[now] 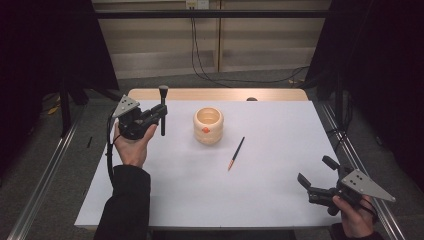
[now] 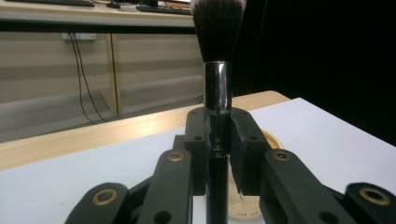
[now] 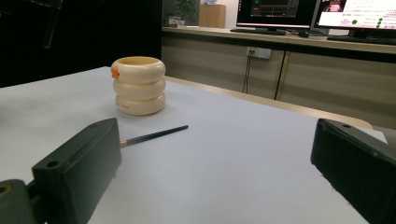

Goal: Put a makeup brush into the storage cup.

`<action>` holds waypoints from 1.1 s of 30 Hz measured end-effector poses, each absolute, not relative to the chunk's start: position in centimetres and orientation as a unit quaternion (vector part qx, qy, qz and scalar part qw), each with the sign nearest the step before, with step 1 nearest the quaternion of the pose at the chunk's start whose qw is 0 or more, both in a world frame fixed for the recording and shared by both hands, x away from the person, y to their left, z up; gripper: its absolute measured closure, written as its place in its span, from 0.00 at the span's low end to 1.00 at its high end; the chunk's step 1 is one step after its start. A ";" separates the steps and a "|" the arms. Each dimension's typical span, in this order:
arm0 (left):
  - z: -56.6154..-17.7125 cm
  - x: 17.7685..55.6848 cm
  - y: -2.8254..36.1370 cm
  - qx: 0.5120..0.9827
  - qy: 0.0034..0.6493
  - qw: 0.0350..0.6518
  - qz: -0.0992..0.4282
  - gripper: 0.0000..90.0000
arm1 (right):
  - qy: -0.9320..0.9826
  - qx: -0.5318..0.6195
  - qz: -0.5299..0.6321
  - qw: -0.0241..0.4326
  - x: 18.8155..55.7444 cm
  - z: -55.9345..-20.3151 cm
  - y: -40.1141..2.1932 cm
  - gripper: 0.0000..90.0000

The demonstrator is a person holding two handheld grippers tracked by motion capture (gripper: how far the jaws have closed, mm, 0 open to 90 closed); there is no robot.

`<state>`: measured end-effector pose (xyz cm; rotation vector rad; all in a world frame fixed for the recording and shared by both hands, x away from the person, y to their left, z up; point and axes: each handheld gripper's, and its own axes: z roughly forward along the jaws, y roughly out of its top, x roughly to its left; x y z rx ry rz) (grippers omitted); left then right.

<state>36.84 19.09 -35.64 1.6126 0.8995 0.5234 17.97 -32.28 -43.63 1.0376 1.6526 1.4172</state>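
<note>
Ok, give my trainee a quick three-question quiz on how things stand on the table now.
1. True or false: the left gripper holds the brush upright, bristles up.
2. What lies flat on the table between the holder and the right gripper?
   A. a pen
   B. a spoon
   C. a cloth
3. Fill in: the right gripper's jaws are ____.

Key: 1 true; 2 A; 3 open, with nothing between them.
</note>
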 end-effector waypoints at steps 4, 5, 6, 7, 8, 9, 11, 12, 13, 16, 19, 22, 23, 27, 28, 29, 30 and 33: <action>-35.4 36.8 18.9 0.682 0.381 0.581 0.228 0.88 | 0.639 0.404 0.549 0.358 18.0 -43.6 -32.3 0.01; -35.4 36.8 18.9 0.681 0.382 0.582 0.229 0.88 | 0.638 0.404 0.549 0.359 18.0 -43.6 -32.3 0.01; -35.4 36.8 18.9 0.681 0.382 0.582 0.229 0.88 | 0.637 0.405 0.549 0.359 18.0 -43.6 -32.3 0.01; -35.4 36.7 18.9 0.683 0.384 0.577 0.232 0.88 | 0.637 0.404 0.551 0.357 18.0 -43.6 -32.3 0.01; -35.4 36.7 18.8 0.683 0.384 0.577 0.231 0.88 | 0.637 0.404 0.551 0.357 18.0 -43.7 -32.3 0.01; -35.4 36.7 18.7 0.684 0.383 0.576 0.232 0.88 | 0.637 0.403 0.550 0.358 18.0 -43.7 -32.3 0.01; -35.3 36.7 18.6 0.684 0.377 0.580 0.234 0.88 | 0.638 0.403 0.550 0.358 18.0 -43.6 -32.3 0.00; -35.3 36.7 18.6 0.682 0.376 0.583 0.232 0.88 | 0.638 0.403 0.550 0.359 18.0 -43.6 -32.3 0.00; -35.1 36.7 18.4 0.681 0.376 0.582 0.238 0.88 | 0.637 0.403 0.550 0.359 18.0 -43.6 -32.3 0.00; -35.0 36.7 18.3 0.682 0.371 0.582 0.242 0.88 | 0.637 0.403 0.550 0.359 18.0 -43.6 -32.3 0.00; -34.8 36.9 18.0 0.678 0.369 0.589 0.241 0.88 | 0.637 0.404 0.550 0.359 18.0 -43.6 -32.3 0.00; -34.7 37.0 17.3 0.683 0.361 0.586 0.245 0.88 | 0.636 0.403 0.550 0.362 18.0 -43.7 -32.3 0.00; -34.7 37.0 17.3 0.683 0.361 0.586 0.245 0.88 | 0.636 0.403 0.550 0.362 18.0 -43.7 -32.3 0.00; -34.7 37.3 16.5 0.688 0.351 0.589 0.238 0.88 | 0.636 0.404 0.549 0.361 18.0 -43.7 -32.3 0.00; -34.7 37.3 16.3 0.685 0.351 0.592 0.237 0.88 | 0.636 0.404 0.549 0.361 18.0 -43.7 -32.3 0.00; -34.7 37.4 16.0 0.686 0.350 0.593 0.234 0.88 | 0.636 0.402 0.551 0.360 18.0 -43.7 -32.2 0.00; -34.6 37.5 15.6 0.689 0.345 0.593 0.234 0.88 | 0.637 0.402 0.551 0.360 18.0 -43.7 -32.2 0.00; -34.6 37.5 15.2 0.688 0.341 0.596 0.234 0.88 | 0.636 0.403 0.551 0.360 18.0 -43.7 -32.2 0.00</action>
